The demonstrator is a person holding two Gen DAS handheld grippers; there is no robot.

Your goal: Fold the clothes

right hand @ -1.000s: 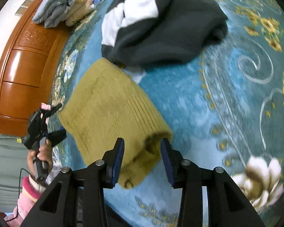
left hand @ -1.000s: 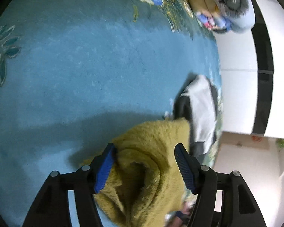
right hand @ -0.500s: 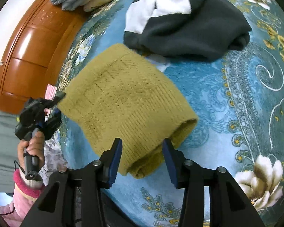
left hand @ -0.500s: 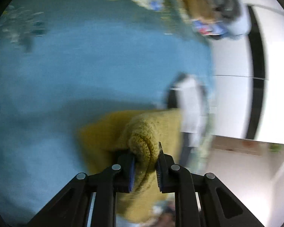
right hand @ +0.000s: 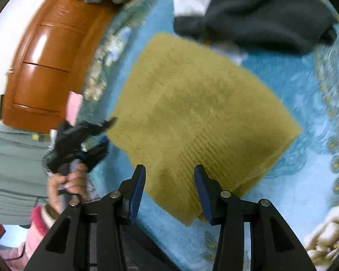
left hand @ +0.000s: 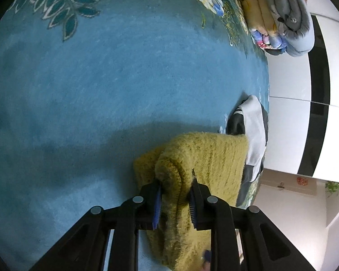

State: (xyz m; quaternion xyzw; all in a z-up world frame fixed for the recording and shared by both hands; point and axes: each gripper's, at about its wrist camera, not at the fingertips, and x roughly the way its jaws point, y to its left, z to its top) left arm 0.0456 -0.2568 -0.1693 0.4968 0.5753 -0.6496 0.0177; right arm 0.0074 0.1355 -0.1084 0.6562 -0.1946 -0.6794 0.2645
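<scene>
The mustard knit sweater (right hand: 198, 117) lies folded into a rough rectangle on the blue floral carpet (left hand: 101, 72). In the right wrist view its long axis runs diagonally, from the ribbed hem near the right gripper (right hand: 169, 176) up toward the dark grey and white garment (right hand: 260, 13), whose near edge it touches. The right gripper hovers over the ribbed hem with its jaws wide apart, holding nothing. The left gripper (left hand: 176, 189), held by a hand (right hand: 65, 185) in a pink sleeve, is clamped narrowly on a bunched corner of the sweater at its left edge. Folded bedding (left hand: 280, 15) is stacked at the carpet's far edge, beside a wooden cabinet (right hand: 45, 63).
</scene>
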